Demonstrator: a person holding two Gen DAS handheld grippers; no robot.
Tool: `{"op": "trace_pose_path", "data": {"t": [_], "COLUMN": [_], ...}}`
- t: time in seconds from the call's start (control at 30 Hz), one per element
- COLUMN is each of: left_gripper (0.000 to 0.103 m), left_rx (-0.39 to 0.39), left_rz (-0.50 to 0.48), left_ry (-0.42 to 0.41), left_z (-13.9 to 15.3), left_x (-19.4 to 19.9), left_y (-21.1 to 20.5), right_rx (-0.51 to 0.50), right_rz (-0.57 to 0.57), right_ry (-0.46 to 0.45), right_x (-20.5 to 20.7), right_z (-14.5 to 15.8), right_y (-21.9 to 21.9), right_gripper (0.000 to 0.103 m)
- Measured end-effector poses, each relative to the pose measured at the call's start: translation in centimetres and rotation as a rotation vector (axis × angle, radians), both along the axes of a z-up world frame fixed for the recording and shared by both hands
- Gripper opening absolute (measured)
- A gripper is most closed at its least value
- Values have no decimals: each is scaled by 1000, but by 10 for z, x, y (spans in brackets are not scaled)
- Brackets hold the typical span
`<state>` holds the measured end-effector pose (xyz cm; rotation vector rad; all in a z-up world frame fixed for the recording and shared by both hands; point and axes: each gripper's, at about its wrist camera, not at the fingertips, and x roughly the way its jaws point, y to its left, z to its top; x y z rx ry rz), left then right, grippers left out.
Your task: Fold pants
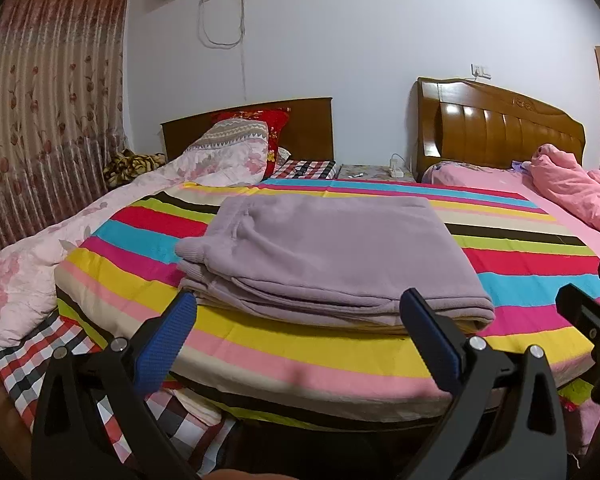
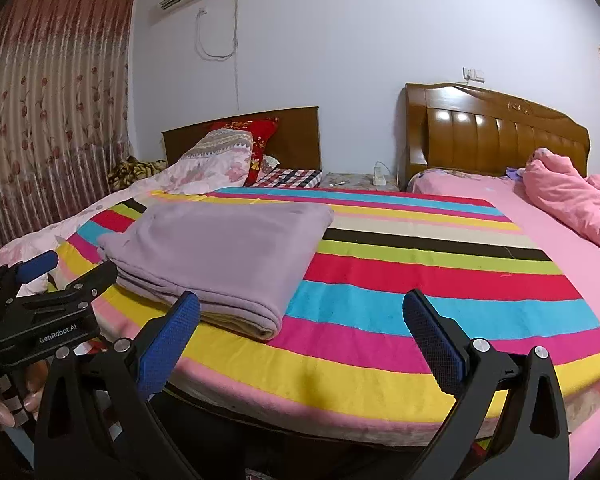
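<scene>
The lilac fleece pants (image 1: 328,256) lie folded into a flat stack on the striped blanket (image 1: 520,264). In the right wrist view the pants (image 2: 216,256) sit at the left of the blanket (image 2: 420,280). My left gripper (image 1: 298,304) hovers open just short of the stack's near edge, with nothing between its blue pads. My right gripper (image 2: 300,306) stands open over the bare stripes to the right of the pants, also holding nothing. The left gripper's black body (image 2: 52,312) shows at the left edge of the right wrist view, held by a hand (image 2: 4,404).
A floral quilt (image 1: 60,248) lies bunched along the blanket's left side. A pink duvet (image 2: 572,204) is heaped at the far right on a pink sheet. Two wooden headboards (image 1: 496,128) stand against the back wall, a small nightstand (image 1: 368,172) between them. Curtains (image 1: 48,120) hang at left.
</scene>
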<state>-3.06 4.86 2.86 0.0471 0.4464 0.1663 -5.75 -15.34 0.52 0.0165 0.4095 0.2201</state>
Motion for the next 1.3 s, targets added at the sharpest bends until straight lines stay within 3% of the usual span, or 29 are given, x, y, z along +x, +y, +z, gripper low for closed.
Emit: {"op": "trace_pose_path", "data": {"t": [1.3], "left_gripper": [101], "left_rx": [-4], "left_rz": [-7], "left_ry": [12], "left_z": [1], "left_x": [3], "left_y": [2], "right_rx": [17], "right_rz": [-3], "right_ry": [30], "right_x": [-1], "right_z": [-4], "right_y": [1], "right_gripper": [99]}}
